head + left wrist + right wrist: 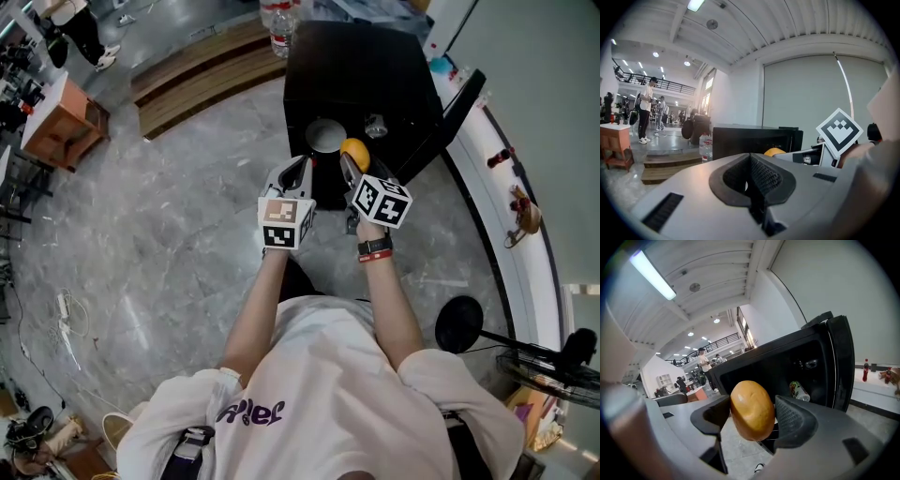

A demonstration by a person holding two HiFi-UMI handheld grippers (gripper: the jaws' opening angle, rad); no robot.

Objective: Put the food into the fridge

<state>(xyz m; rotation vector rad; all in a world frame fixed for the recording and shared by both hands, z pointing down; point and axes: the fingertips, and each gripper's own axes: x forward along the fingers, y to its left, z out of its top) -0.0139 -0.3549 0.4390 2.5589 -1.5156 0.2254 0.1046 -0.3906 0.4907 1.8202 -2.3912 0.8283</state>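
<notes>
Right now the right tongs (752,414) are clamped on a golden, egg-shaped piece of food (750,404), held at the centre of the right gripper view just in front of the black fridge (764,364). The left tongs (751,177) are closed with nothing between them. The fridge's door (841,359) stands open at the right of that frame, and a can (800,391) shows inside. In the head view both tongs sit mid-frame above a grey stone floor (187,244).
</notes>
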